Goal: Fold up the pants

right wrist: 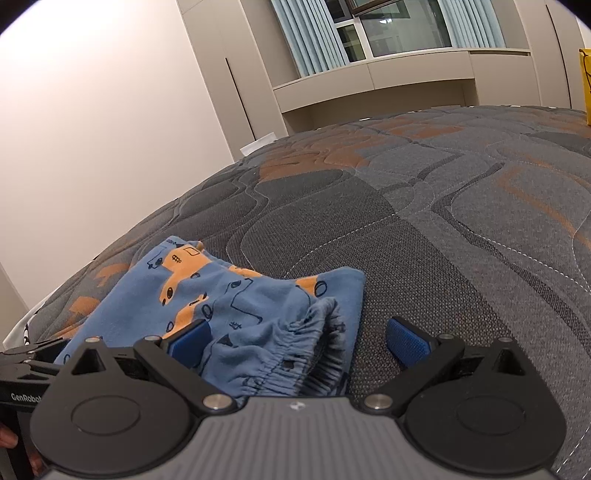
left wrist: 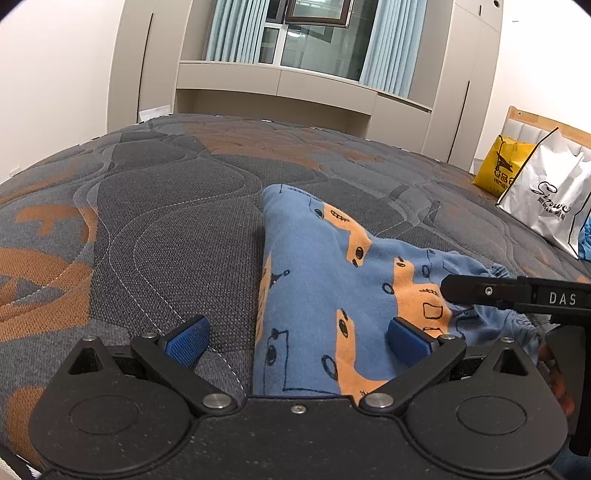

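One pair of pants (left wrist: 314, 295), blue with orange cartoon shapes and dark line drawings, lies bunched and partly folded on the bed (left wrist: 166, 221). Its gathered elastic waistband (right wrist: 295, 354) lies at the near end, directly in front of the right gripper (right wrist: 297, 341), and its far end reaches toward the middle of the bed.

Two grippers are in view. The left gripper (left wrist: 297, 341) hovers low over the pants with its two blue-padded fingers (left wrist: 188, 341) spread wide, holding nothing; one pad is over bare mattress beside the pants and the other over the cloth. The right gripper likewise has its fingers (right wrist: 408, 341) apart and empty, the waistband lying between them without being pinched.

The bed is a bare quilted mattress in grey with rust-orange patches and wavy stitched lines. Two bags stand on it, well to the right of the pants: one yellow bag (left wrist: 498, 170) and one white bag (left wrist: 546, 199), touching each other, in front of a wooden headboard (left wrist: 535, 123). Beyond the pants, beige built-in cabinets (left wrist: 277, 81) frame one window (left wrist: 314, 40) hung with pale blue curtains (left wrist: 232, 29). The walls (left wrist: 55, 74) are plain white.
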The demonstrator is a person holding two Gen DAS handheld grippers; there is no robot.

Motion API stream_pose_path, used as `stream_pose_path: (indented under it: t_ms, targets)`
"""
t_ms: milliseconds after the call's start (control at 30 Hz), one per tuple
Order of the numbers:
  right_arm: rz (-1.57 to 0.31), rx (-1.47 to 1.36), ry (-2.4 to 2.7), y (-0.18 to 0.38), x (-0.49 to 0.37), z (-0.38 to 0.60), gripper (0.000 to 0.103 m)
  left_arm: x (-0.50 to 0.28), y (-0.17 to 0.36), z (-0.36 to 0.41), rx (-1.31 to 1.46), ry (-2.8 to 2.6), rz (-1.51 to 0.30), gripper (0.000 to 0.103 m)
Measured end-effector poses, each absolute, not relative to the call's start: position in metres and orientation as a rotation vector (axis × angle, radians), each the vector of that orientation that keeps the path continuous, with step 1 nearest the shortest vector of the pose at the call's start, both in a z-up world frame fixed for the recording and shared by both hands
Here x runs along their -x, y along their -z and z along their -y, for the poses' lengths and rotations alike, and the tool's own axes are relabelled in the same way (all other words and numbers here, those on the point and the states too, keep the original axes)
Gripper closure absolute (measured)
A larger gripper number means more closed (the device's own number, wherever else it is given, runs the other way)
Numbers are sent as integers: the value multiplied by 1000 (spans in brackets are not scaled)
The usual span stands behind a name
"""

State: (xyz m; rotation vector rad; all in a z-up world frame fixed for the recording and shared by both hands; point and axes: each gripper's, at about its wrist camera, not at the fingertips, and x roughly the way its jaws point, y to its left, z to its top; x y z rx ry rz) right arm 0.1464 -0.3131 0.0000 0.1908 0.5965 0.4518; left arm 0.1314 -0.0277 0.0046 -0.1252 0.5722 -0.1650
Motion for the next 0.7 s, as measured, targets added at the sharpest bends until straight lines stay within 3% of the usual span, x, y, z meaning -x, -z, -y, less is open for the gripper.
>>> stream_pose_path:
  t_ms: [500, 700]
  targets:
    - [-591, -210, -455, -1, -146, 316, 0, -128, -7, 24, 157, 174, -571, 1]
    - [-584, -224, -438, -4, -141, 318, 9, -133, -15, 17, 211, 210, -608, 1]
